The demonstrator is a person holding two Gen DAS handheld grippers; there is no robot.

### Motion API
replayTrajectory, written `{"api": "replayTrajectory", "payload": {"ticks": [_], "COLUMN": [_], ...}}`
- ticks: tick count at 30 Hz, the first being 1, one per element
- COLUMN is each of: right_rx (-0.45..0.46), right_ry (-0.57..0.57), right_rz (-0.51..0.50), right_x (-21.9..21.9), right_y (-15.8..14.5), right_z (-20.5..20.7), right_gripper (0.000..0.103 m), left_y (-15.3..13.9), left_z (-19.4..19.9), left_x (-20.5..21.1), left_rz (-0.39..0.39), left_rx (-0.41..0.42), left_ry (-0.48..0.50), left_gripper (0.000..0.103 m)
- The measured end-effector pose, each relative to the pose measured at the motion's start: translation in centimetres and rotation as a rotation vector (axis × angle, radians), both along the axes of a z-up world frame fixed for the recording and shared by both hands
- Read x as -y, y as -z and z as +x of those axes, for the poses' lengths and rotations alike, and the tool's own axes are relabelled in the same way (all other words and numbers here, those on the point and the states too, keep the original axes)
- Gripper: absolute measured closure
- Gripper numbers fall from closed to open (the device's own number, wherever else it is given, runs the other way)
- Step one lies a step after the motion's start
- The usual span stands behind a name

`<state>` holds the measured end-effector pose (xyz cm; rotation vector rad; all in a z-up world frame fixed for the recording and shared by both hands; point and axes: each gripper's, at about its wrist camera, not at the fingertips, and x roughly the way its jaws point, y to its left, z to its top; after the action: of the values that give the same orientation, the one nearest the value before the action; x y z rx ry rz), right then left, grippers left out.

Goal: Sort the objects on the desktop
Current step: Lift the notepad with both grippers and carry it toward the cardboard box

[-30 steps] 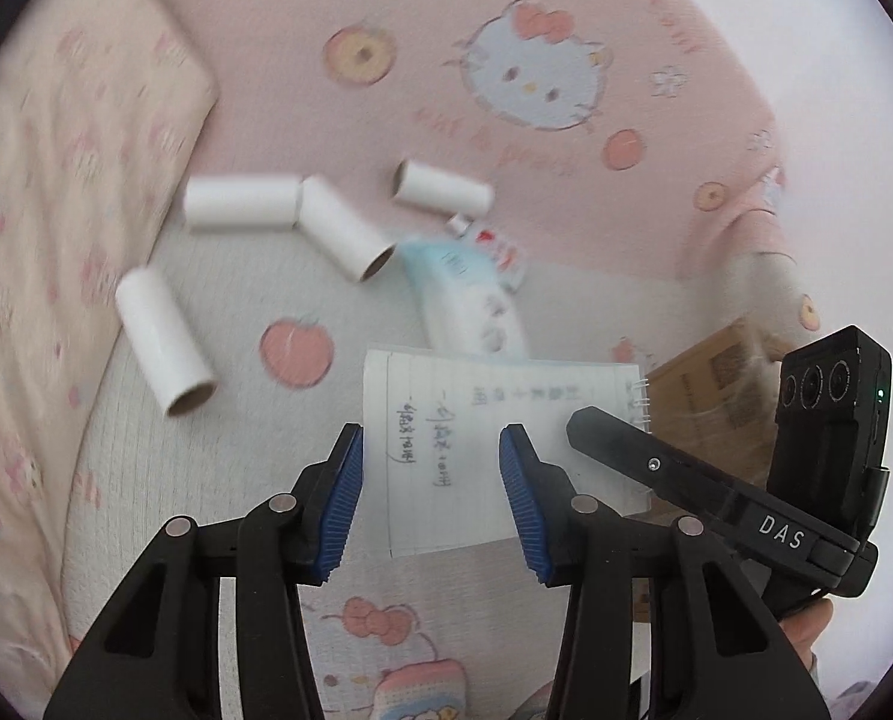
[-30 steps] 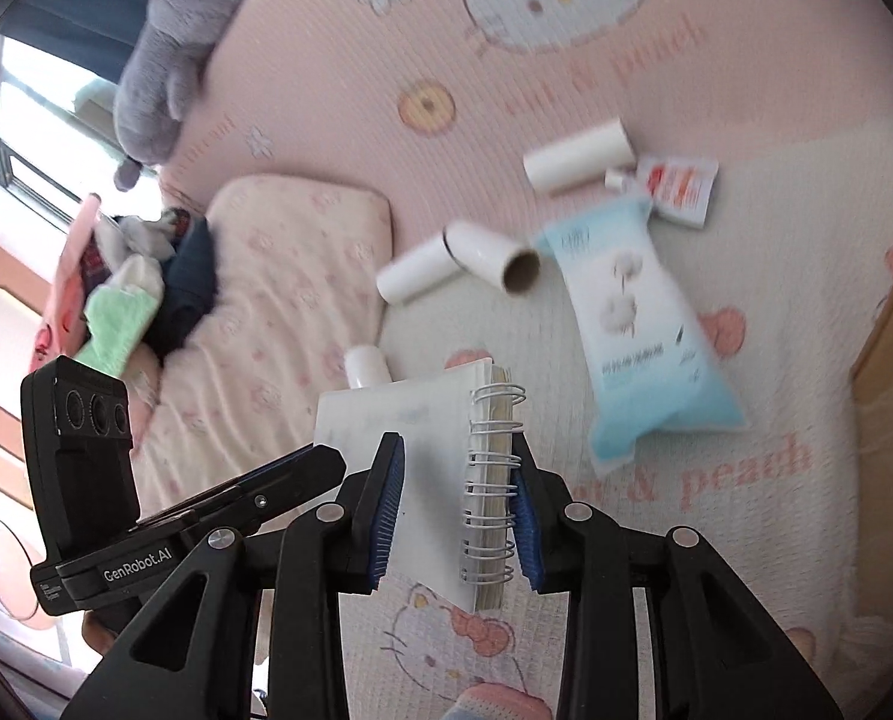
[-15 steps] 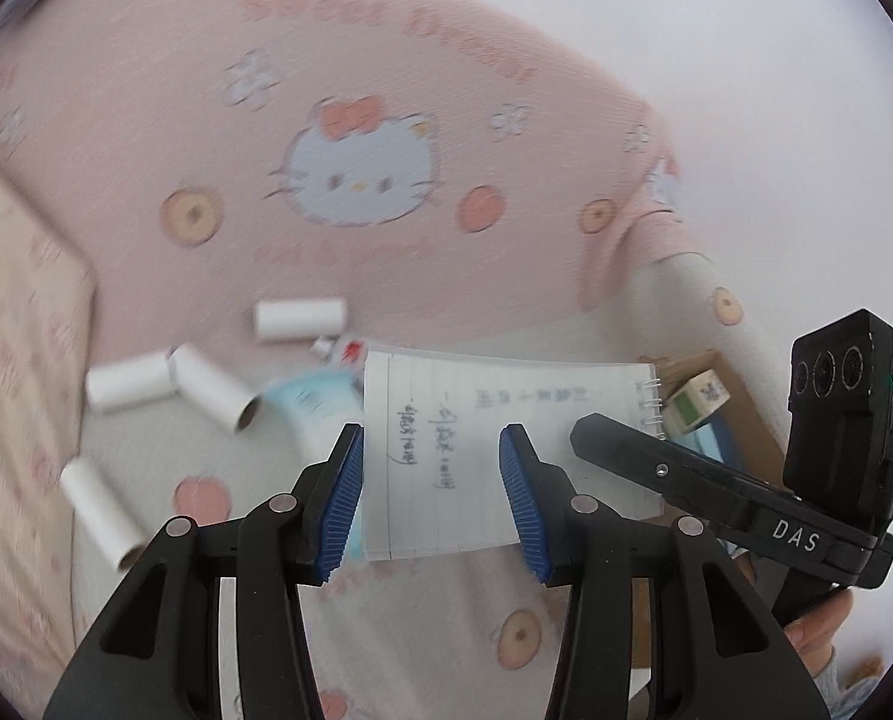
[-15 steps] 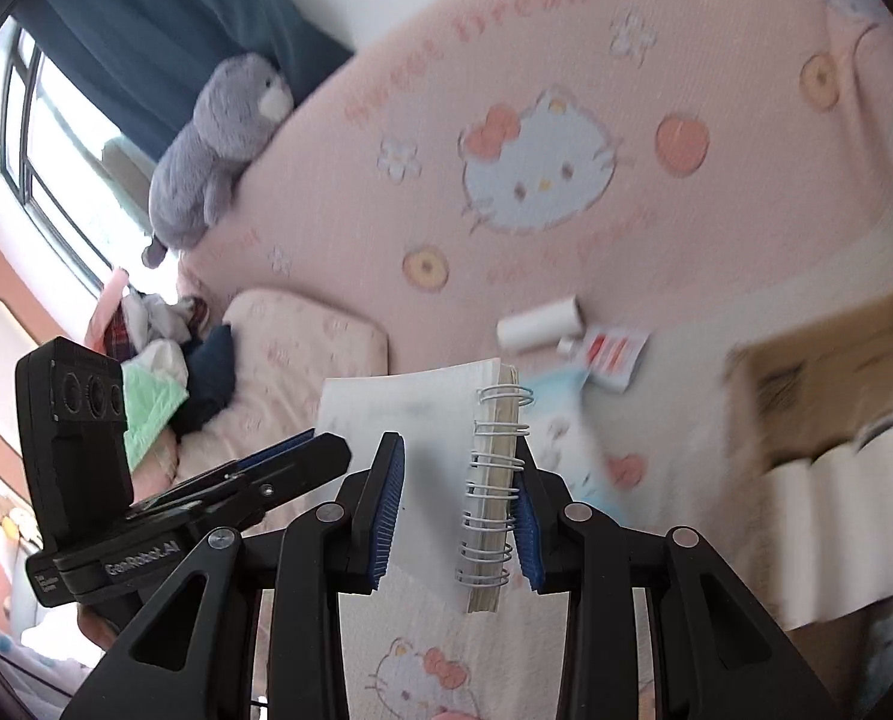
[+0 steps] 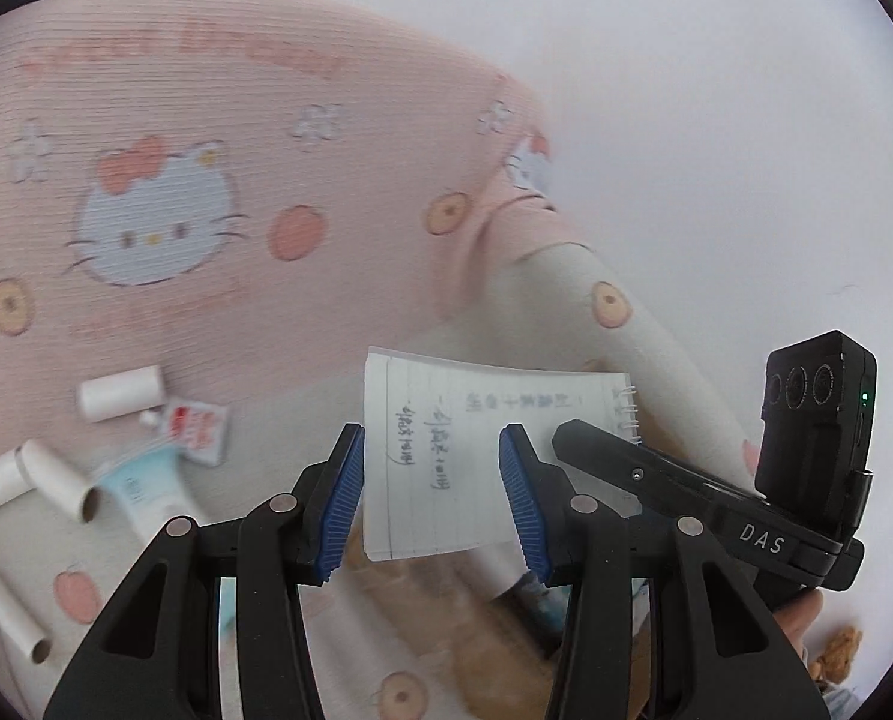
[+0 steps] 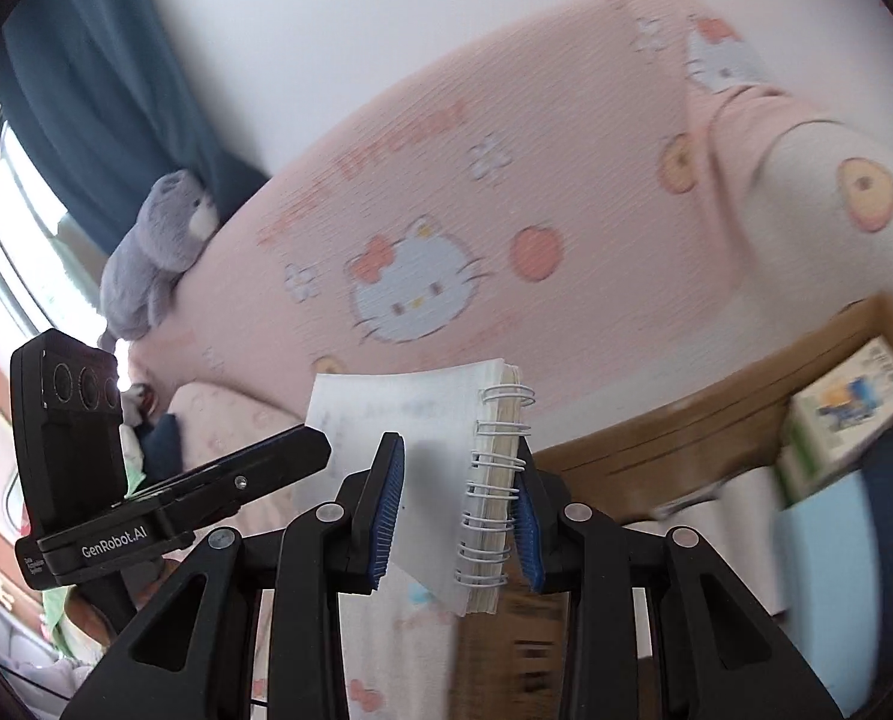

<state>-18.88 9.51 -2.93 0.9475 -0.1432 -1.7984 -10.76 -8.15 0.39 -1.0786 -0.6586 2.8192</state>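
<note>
**While clamped at the spiral edge: notebook position and hand-held gripper state**

Where seen from the right wrist view, edge-on between the blue pads of the right hand-held gripper [image 6: 458, 504]: notebook [image 6: 446, 414], spiral binding against the right pad, page stack and loose top sheet towards the left pad. Clenched on the notebook near its bound edge. Raised clear of the bed [image 6: 566, 150], with no contact below. Behind and to the right, an open cardboard box [image 6: 716, 420] with packages inside, blurred. At far left, a grey plush toy [image 6: 152, 252] against a dark blue curtain [image 6: 104, 90].

From the left wrist view, same notebook [image 5: 446, 480] face-on, handwritten lined page towards the camera, spiral at its right end. Framed in the gap of the left hand-held gripper [image 5: 431, 480], free end just beside the left pad. Jaws spread wide, released; no pad seen pressing on the paper.

On the bed at lower left, well apart from both hand-held grippers: white paper tubes [image 5: 119, 393], a blue-and-white tissue pack [image 5: 146, 498], and a small red-and-white sachet [image 5: 197, 429].
</note>
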Motion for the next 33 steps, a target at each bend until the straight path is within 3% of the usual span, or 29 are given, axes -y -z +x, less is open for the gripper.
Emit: {"api": "replayTrajectory", "payload": {"ticks": [12,23,30,33], "right_rx": [-0.010,-0.064,-0.057,-0.064], "right_ry": [0.128,0.234,0.284,0.281], "right_rz": [0.075,0.177,0.235,0.282], "right_x": [-5.3,-9.8,-12.8,-13.3], "right_y": [0.7,0.9,1.8,2.2], "right_z": [-5.4,-6.9,-7.8,-8.0], "right_gripper": [0.072,0.072,0.072,0.072], "left_y": [1.3,3.1,4.5,5.5], "left_z": [-6.7,-11.1,-12.5,-13.1], "left_x": [-6.1,-11.6,-15.6,-16.9], "left_rz": [0.022,0.030,-0.028,-0.061], "left_rx": [0.049,0.136,0.169,0.212], "left_ry": [0.140,0.309,0.390,0.408], "left_gripper": [0.054,0.054,0.054,0.060]}}
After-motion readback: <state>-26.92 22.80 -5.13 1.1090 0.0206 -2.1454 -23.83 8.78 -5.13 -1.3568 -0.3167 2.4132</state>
